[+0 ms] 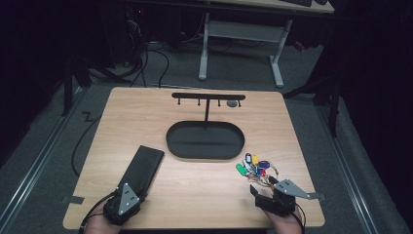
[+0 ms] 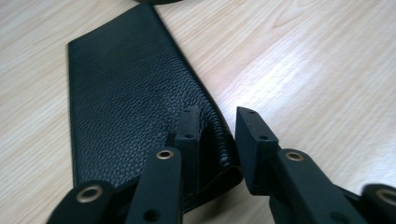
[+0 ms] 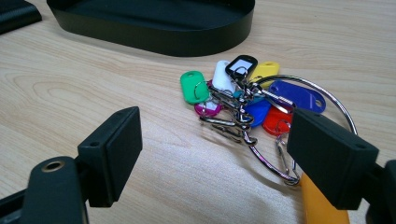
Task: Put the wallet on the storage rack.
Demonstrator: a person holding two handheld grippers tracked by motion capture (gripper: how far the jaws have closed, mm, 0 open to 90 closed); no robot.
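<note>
The left gripper [image 1: 127, 195] sits at the near edge of the table [image 1: 195, 195], its jaws a little apart around the edge of a black wallet [image 2: 126, 98]. The right gripper [image 3: 215, 154] is wide open, just before a bunch of key tags [image 3: 243, 93]. Farther off stands a black oval tray [image 1: 171, 141] with a hook rack [image 1: 208, 96].

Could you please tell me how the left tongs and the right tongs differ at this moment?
The left tongs have their jaws nearly together, straddling the edge of the black leather wallet; the right tongs have their jaws spread wide with nothing between them. The left tongs touch the wallet, while the right tongs sit just short of the bunch of coloured key tags. Both are black and low over the wooden table.
</note>
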